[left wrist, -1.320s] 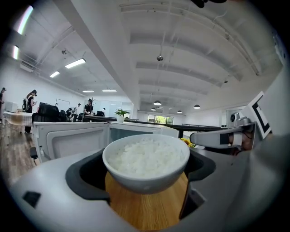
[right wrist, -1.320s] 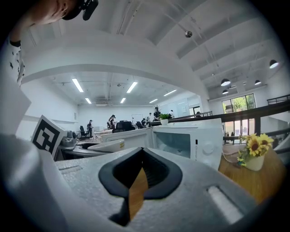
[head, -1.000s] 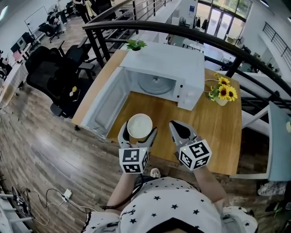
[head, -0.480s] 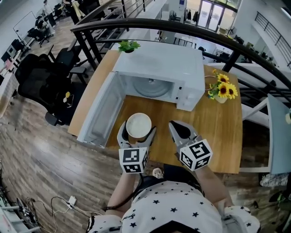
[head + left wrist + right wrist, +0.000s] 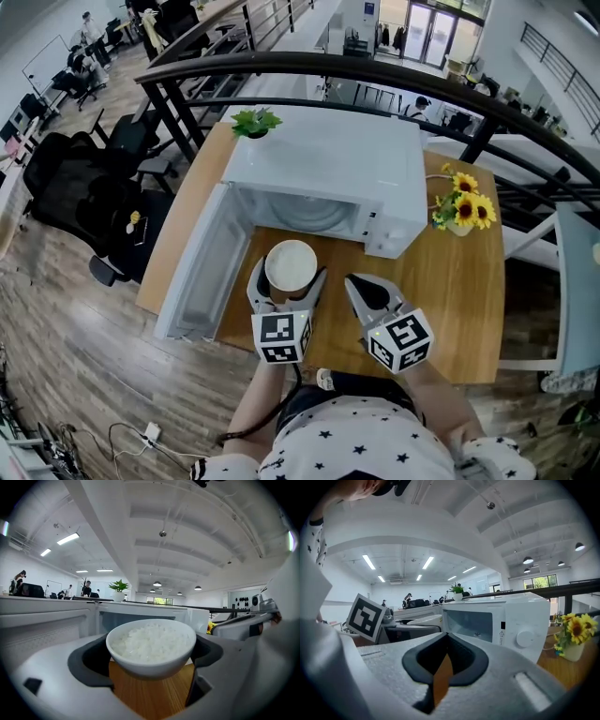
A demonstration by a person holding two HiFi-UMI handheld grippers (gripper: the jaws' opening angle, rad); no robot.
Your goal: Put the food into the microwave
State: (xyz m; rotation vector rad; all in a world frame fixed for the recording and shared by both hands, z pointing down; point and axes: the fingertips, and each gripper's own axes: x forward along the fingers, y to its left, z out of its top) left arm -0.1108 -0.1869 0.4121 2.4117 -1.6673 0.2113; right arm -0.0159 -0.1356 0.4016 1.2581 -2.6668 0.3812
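Near the front edge of the wooden table (image 5: 450, 281), at its middle, a white bowl (image 5: 291, 265) heaped with cooked rice (image 5: 151, 641) is held by the left gripper (image 5: 288, 274). The bowl is clasped from both sides by the dark pads (image 5: 89, 663), which are spread to its width and pressed against its wall below the rim. The bowl is kept upright and level, and bare wood is seen beneath it in the left gripper view; whether it is touching the table cannot be told.

Just beyond the bowl, a white microwave (image 5: 328, 169) is seen along the far edge of the table. Its door (image 5: 202, 272) is swung fully open toward the left edge, and the cavity is faced by the bowl from just outside its mouth.

The right gripper (image 5: 364, 286) is held beside the left one, on its right, near the front edge and apart from the bowl. Its jaws are pressed together at the tips, with only a thin sliver of wood seen between the pads in the right gripper view, and nothing is gripped by them.

A bunch of sunflowers (image 5: 464, 208) in a small vase is placed near the right edge of the table, just beside the microwave's control side. A small potted plant (image 5: 253, 122) is set at the far left corner, behind the microwave.
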